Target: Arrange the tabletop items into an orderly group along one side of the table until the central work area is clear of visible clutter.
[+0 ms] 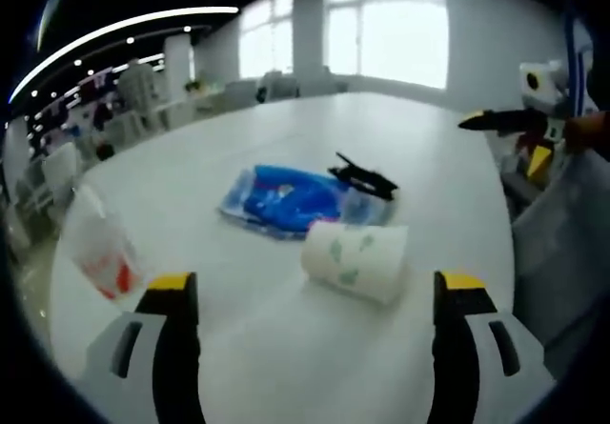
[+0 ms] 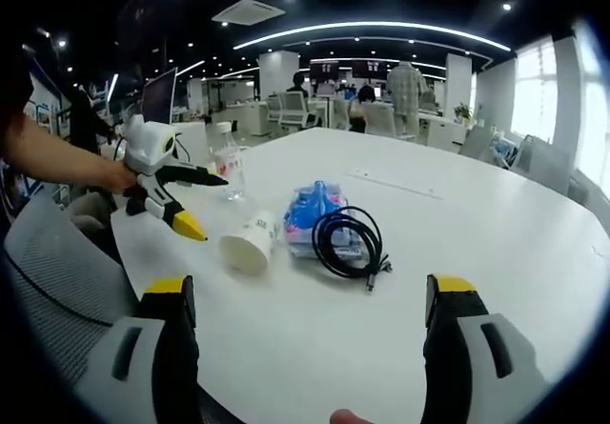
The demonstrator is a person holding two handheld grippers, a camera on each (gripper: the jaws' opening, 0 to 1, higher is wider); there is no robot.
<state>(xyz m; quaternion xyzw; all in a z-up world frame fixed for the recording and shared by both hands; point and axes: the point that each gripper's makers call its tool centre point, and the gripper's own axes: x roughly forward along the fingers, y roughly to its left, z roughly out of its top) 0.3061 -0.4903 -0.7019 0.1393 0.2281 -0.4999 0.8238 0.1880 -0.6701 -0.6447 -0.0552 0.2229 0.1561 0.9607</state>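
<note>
1. The clutter is sitting bunched near the middle of the white worktop [image 2: 496,243], well in from every edge, which is exactly the area the task wants emptied.
2. A paper cup [image 1: 355,260] is lying on its side with its mouth facing out, just beside a blue plastic packet [image 1: 286,198]. Being tipped over, it is likely to roll if nudged carelessly.
3. A coil of black cable [image 2: 350,241] is resting partly on the blue plastic packet, its loose plug end trailing onto the bare worktop. I judge it needs lifting by the coil so it is not unwinding.
4. A clear plastic bottle [image 2: 230,169] is standing upright closer to the worktop's edge on the left gripper's side. That edge seems a natural place to gather the rest.
5. The left gripper [image 1: 319,300] is hovering low over the worktop with its jaws spread wide and nothing between them, aiming at the paper cup, as though lining up for a pick.
6. The right gripper [image 2: 310,305] is also hanging above the worktop near its edge, jaws wide apart and empty, facing the cable and packet from the opposite side.
7. Nothing is being gripped at this moment, so by my reckoning the tidying is barely under way.
8. Grey chairs [image 2: 67,272] are standing close against the worktop's edge.
</note>
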